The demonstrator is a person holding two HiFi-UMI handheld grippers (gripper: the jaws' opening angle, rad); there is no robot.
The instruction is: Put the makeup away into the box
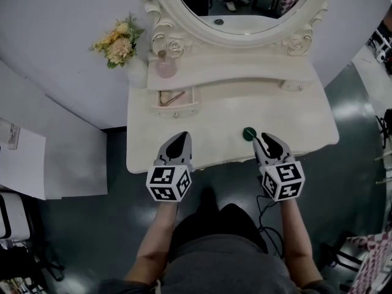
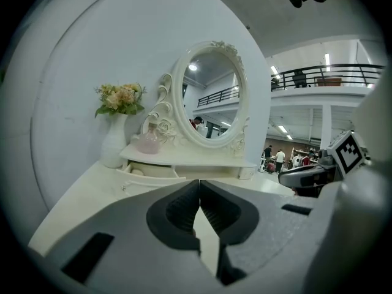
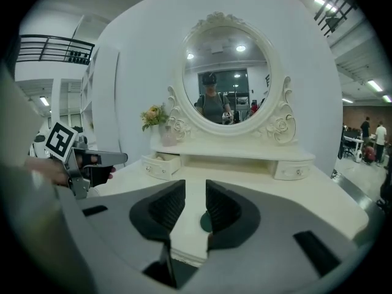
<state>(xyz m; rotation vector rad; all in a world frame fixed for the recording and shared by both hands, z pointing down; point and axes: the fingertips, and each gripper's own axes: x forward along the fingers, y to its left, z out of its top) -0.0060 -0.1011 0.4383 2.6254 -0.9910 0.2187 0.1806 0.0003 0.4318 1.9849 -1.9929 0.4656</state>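
Note:
A round dark green makeup compact [image 1: 248, 133] lies on the white dressing table [image 1: 214, 121] near its front edge. My right gripper [image 1: 267, 141] hovers just right of it, open, with nothing held. In the right gripper view the compact [image 3: 205, 223] shows low between the open fingers [image 3: 222, 210], just beyond their tips. My left gripper [image 1: 179, 141] is over the table's front left, shut and empty; its fingertips [image 2: 199, 199] meet. A small open drawer-like box [image 1: 176, 98] at the back left holds thin brownish items.
A vase of yellow flowers [image 1: 119, 41] and a pink bottle [image 1: 164, 66] stand at the back left, beside the oval mirror [image 1: 245, 5]. A shut drawer [image 1: 293, 86] sits at the back right. The person's legs are below the table's front edge.

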